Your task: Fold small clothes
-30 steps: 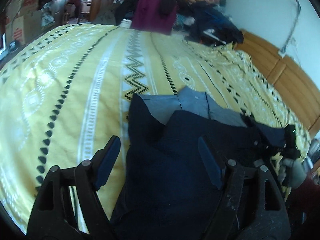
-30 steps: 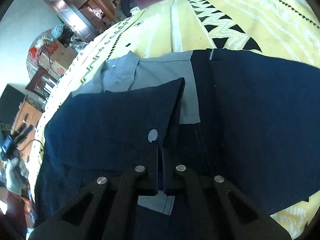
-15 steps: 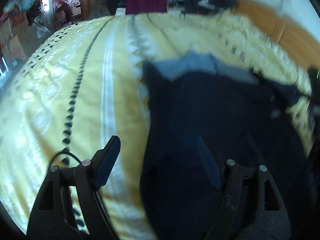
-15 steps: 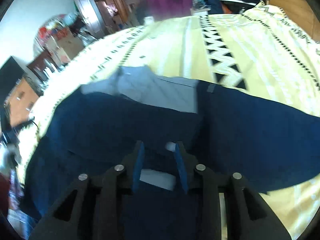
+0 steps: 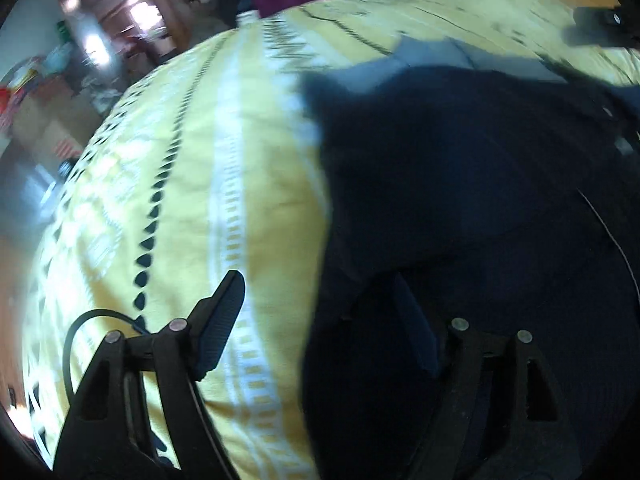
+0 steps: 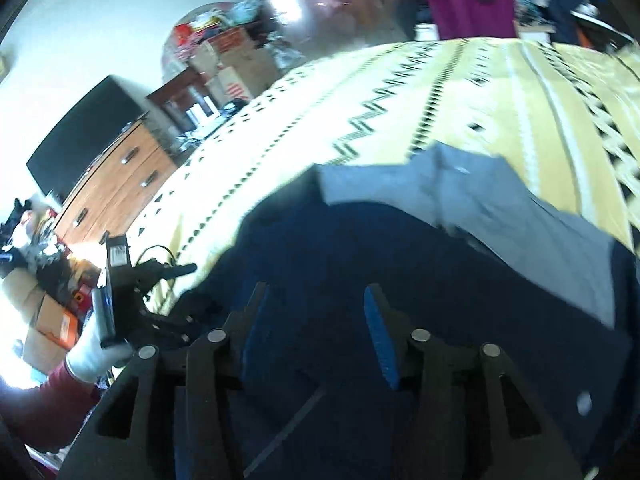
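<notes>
Right gripper (image 6: 318,328) jaws, just opening, stand apart and empty above the navy garment (image 6: 360,264) on the yellow bedspread (image 6: 400,92).

shirt (image 5: 460,168): matt navy cloth | bedspread (image 5: 248,184): matt printed cloth

Left tongs (image 5: 320,312) and right tongs (image 6: 316,320) agape, empty.

Motion-blurred fisheye views, blown-out glare at left, dark vignetted corners.
</notes>
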Motion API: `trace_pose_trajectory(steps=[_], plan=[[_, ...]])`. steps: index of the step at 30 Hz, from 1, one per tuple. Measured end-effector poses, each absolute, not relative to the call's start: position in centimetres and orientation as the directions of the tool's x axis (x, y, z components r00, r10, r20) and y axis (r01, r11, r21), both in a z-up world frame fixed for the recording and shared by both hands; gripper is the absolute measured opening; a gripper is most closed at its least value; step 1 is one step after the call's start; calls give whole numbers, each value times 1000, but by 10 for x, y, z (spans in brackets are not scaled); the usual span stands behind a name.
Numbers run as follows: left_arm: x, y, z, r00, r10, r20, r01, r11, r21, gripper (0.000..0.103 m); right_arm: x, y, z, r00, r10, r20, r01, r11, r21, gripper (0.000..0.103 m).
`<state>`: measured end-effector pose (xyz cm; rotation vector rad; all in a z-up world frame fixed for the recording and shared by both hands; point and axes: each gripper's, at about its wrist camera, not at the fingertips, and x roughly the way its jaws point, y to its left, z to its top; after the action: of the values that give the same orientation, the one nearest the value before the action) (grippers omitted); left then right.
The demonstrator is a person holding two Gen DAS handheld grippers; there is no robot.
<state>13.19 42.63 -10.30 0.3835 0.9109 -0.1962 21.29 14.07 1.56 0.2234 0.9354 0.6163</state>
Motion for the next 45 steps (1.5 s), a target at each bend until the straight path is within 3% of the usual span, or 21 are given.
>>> trace_pose_trajectory(steps=[4, 5, 7, 8, 9, 11, 19, 24, 29, 32, 35, 38, 40, 42, 45], plan=[[138, 422, -98, 643, 30, -765, 300, 909, 288, 73, 238, 167, 13, 410, 609, -679, -424, 786, 449, 53], [141, 422, -98, 644, 26, -765, 298, 912, 282, 68, 247, 175, 10, 398, 622, -674, -428, 776, 463, 53], [146, 422, -99, 623, -11, -782, 319, 916, 242, 43, 265, 187, 6, 381, 639, -668, -435, 762, 480, 53], [146, 428, -97, 625, -19, -781, 299, 930, 216, 25, 276, 196, 2, 365, 655, -662, -443, 747, 495, 53], [146, 439, -92, 630, -42, -775, 266, 950, 165, 22, 284, 201, 1, 358, 661, -659, -447, 741, 500, 53], [144, 457, -87, 630, -102, -770, 225, 973, 55, 25, 307, 216, -5, 340, 668, -662, -466, 731, 498, 53], [134, 446, -97, 572, -155, -805, 329, 943, 53, 23, 392, 276, -30, 244, 621, -745, -546, 723, 423, 53], [136, 454, -98, 553, -211, -806, 329, 944, -21, 30, 397, 270, -40, 188, 561, -806, -565, 733, 378, 53], [123, 466, -86, 583, -284, -761, 331, 939, -96, 41, 340, 134, -18, 389, 516, -763, -369, 846, 384, 53], [121, 473, -80, 599, -306, -740, 320, 939, -130, 43, 281, 39, -16, 489, 400, -776, -179, 916, 359, 53], [124, 478, -77, 604, -309, -735, 304, 941, -147, 43, 220, -37, -28, 501, 244, -830, 21, 956, 294, 53], [132, 483, -62, 625, -315, -714, 288, 943, -165, 43, 176, -65, -44, 467, 186, -864, 106, 959, 263, 53], [144, 484, -44, 657, -311, -687, 288, 946, -152, 44, 160, -71, -56, 456, 204, -866, 135, 946, 294, 53], [174, 477, -28, 652, -321, -687, 322, 937, -133, 64, 157, -69, -65, 460, 237, -855, 140, 932, 334, 53], [224, 460, -23, 627, -364, -689, 380, 915, -137, 64, 161, -61, -78, 457, 294, -840, 117, 916, 384, 58]])
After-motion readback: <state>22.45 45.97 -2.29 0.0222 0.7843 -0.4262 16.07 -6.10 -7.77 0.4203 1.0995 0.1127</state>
